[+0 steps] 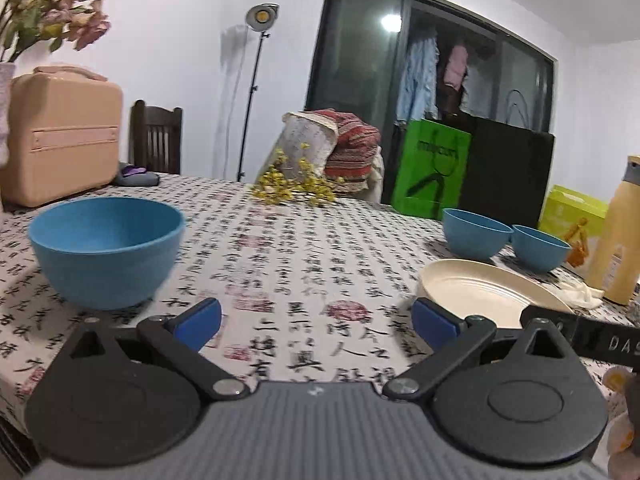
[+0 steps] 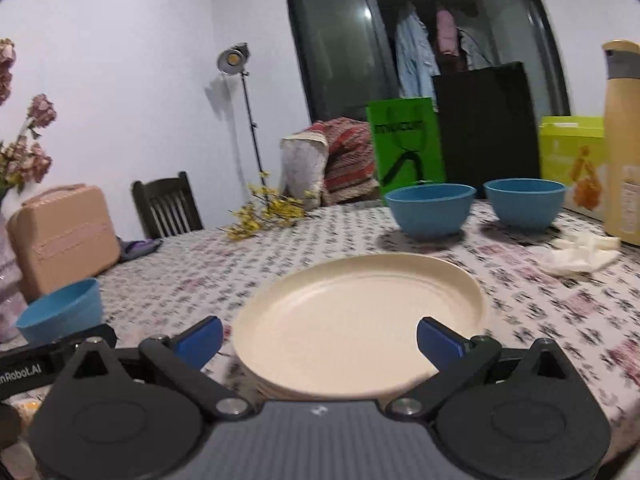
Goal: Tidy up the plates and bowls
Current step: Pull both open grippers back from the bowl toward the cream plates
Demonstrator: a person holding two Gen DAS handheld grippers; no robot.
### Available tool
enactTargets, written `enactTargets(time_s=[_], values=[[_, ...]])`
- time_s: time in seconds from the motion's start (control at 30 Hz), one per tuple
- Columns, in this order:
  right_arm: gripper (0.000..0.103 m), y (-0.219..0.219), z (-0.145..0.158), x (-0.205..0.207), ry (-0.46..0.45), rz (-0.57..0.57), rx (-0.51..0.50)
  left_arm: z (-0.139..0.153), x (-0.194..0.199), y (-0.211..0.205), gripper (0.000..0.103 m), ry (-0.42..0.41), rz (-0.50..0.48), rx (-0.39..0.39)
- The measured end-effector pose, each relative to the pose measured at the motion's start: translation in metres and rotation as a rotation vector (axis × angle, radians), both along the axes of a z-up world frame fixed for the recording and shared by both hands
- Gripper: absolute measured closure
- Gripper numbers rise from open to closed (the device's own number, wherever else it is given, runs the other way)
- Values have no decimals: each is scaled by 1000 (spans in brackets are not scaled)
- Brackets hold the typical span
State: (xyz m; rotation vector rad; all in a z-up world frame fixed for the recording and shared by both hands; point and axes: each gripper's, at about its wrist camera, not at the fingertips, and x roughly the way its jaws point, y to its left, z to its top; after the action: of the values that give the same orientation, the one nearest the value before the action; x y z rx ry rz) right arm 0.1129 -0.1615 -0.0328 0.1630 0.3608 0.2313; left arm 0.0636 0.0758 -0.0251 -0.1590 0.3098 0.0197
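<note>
A stack of cream plates (image 2: 356,320) lies on the printed tablecloth right in front of my right gripper (image 2: 320,340), which is open with its blue pads on either side of the near rim, not touching. Two blue bowls (image 2: 430,210) (image 2: 524,202) stand behind the plates. A third blue bowl (image 1: 106,250) stands at the left, just ahead and left of my open left gripper (image 1: 316,320), which holds nothing. In the left wrist view the plates (image 1: 480,292) lie to the right, with the two bowls (image 1: 476,232) (image 1: 540,248) beyond. The left bowl (image 2: 60,312) also shows in the right wrist view.
A pink case (image 1: 60,140), flower vase and dark chair (image 1: 156,140) stand at the left. Yellow flower sprigs (image 1: 296,188) lie mid-table. A tall yellow bottle (image 2: 624,144), a crumpled white cloth (image 2: 580,256), a green box and a green bag (image 2: 408,148) are at the right.
</note>
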Motion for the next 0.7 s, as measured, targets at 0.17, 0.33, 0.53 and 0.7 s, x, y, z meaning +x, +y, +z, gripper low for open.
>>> enactTargets(time_s=[0.17,0.33,0.53,0.7], values=[[0,-11,-5,-11,18,-57,-14,4,6,-12,0,-20,-49,-10],[0,-25,-1,-20,4,-101,-1,7,11,-20,0,-14,-69,-13],[0,-39,4,-19,30,-112,44,14,13,-23,0,-10,-95,-24],[0,-44,10,-17,28,-118,64,19,21,-26,0,20,-94,-19]])
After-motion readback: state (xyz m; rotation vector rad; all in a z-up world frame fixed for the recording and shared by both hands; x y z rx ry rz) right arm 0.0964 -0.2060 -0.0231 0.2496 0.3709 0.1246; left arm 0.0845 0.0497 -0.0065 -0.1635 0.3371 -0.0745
